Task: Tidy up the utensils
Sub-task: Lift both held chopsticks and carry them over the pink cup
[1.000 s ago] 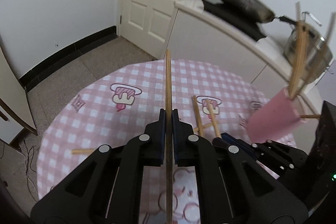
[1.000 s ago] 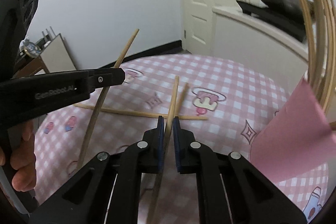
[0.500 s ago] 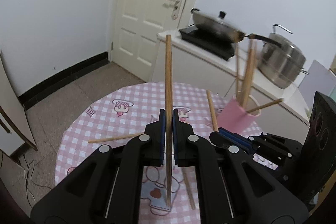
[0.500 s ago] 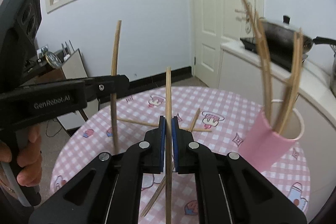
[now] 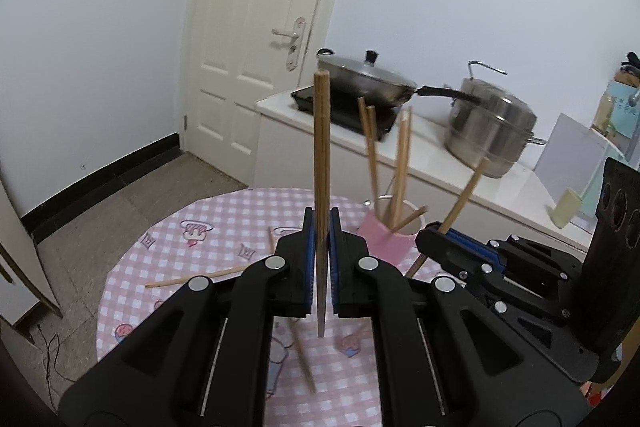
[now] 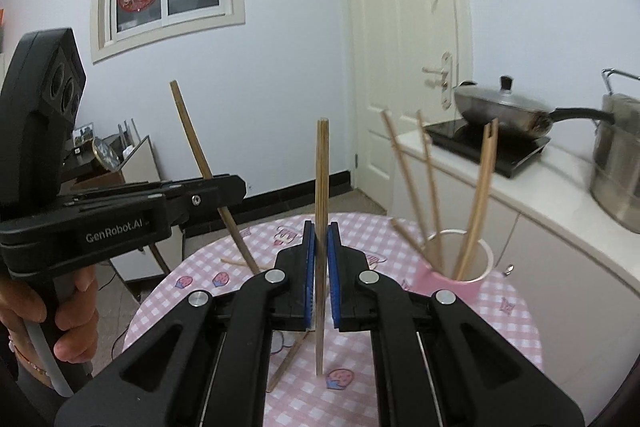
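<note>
A: Both claws have lifted off the table (image 5: 208, 219) since a second ago. The left claw (image 5: 321, 259) pinches a chopstick (image 5: 321, 155) upright.

B: The right claw (image 6: 319, 263) pinches its own chopstick (image 6: 321, 187) too (pink cup (image 6: 460, 279) sits lower right). Probably dropping them in next.

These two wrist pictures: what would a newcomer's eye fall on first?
First, the wooden chopstick standing upright, clamped in the black left gripper, and its twin, a second wooden chopstick held the same way in the black right gripper. Next, the pink paper cup on the pink checked tablecloth, with several chopsticks leaning in it.
</note>
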Motion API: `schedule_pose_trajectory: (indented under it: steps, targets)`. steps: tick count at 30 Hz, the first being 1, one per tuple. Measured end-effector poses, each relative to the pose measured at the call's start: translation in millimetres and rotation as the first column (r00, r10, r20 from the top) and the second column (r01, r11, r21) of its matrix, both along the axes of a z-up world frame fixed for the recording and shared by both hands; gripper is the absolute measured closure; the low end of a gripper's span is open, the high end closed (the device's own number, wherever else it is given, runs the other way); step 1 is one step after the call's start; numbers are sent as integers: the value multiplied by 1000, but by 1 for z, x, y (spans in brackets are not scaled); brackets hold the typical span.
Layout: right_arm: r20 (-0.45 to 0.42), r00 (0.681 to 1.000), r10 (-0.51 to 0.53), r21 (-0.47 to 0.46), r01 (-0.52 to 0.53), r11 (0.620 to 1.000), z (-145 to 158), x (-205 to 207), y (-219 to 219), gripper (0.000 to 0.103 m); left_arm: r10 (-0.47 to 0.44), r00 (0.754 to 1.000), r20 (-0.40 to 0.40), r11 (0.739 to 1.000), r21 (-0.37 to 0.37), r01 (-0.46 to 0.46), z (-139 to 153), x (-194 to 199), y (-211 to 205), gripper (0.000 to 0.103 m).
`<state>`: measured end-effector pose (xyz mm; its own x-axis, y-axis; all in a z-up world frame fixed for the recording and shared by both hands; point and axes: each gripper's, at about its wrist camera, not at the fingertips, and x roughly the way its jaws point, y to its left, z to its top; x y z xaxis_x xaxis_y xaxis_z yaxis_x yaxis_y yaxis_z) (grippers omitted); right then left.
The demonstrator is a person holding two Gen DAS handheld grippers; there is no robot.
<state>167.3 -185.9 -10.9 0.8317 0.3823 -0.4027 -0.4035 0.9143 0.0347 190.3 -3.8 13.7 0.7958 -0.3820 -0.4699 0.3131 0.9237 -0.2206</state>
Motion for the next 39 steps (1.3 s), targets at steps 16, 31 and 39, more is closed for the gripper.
schedule_pose_trajectory:
  steps: [16, 31, 39]
  targets:
    - [137, 982, -132, 10, 132, 991, 50, -10, -59, 98, -83, 994, 76, 995, -53, 87, 39, 8, -46, 97]
    - [238, 945, -223, 23, 224, 974, 64, 22, -85, 98, -19, 976, 219, 995, -96, 40, 74, 31, -99, 97]
    - [234, 943, -236, 81, 222, 972, 54, 39, -96, 98, 53, 973, 225, 992, -120, -26, 55, 55, -116, 97]
